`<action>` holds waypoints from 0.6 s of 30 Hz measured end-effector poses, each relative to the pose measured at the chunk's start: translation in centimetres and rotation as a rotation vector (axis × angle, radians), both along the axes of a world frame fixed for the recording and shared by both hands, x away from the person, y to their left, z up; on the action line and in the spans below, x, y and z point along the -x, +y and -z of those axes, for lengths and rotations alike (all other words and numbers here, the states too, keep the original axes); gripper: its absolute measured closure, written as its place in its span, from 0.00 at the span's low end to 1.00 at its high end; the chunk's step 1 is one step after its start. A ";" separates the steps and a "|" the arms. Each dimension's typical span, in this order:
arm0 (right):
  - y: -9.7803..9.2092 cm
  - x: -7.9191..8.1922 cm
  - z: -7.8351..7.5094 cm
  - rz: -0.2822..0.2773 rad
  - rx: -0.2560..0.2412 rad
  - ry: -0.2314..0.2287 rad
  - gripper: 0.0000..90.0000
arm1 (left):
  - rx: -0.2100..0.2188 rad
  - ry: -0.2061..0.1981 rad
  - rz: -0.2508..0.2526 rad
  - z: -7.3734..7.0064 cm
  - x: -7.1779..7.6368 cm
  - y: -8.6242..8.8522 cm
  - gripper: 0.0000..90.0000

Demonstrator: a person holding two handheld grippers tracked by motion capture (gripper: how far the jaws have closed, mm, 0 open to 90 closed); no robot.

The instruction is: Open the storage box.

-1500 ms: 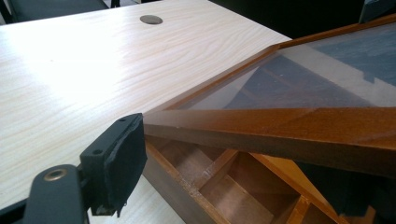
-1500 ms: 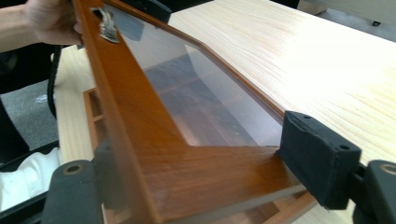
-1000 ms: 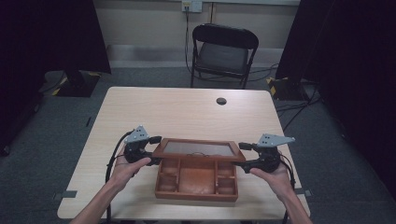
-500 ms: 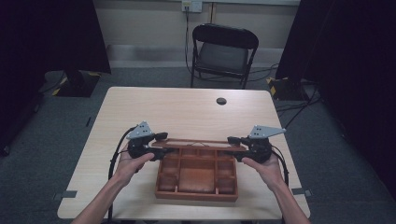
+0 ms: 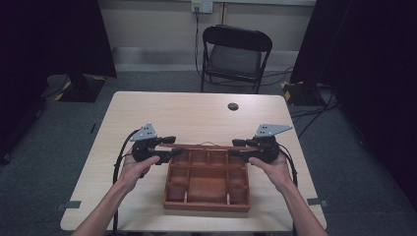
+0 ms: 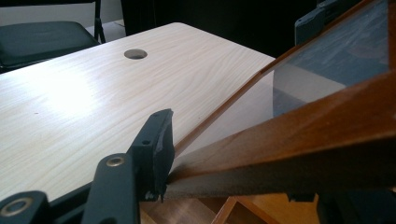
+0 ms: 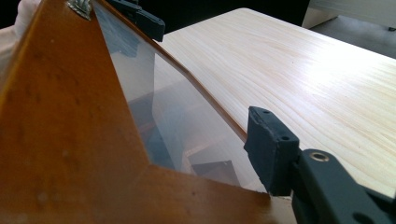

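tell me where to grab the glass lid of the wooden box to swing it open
Grip the lid by its wooden side rails, one tool per end: left tool from the left, right tool from the right. The frame is thin and flat; the glass pane offers no hold.

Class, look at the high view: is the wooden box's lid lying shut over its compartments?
No. The lid stands raised at the box's far edge, held between the left gripper and right gripper, leaving the compartments open to view.

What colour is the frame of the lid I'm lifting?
Reddish-brown wood around a clear pane; the lid frame shows best in the right gripper view.
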State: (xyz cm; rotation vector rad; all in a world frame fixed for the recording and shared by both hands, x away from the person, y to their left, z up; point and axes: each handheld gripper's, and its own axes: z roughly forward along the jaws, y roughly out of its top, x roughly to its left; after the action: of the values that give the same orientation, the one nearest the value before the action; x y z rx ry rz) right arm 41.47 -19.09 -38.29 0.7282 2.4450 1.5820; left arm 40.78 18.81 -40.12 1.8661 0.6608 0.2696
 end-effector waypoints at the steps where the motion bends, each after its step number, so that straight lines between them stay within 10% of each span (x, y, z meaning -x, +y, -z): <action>1: 0.0 -0.1 0.0 -0.004 -0.002 0.005 0.63 | 0.005 0.005 -0.001 -0.1 -0.1 0.0 0.49; 18: -1.0 -0.9 0.0 0.085 -0.039 -0.011 0.51 | -0.001 0.021 -0.020 -0.6 -1.3 -0.1 0.52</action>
State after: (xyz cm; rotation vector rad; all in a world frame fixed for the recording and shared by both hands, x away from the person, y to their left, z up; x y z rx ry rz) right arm 42.34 -20.13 -38.29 0.8165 2.3488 1.6018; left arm 42.12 18.73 -39.56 1.8660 0.6943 0.2637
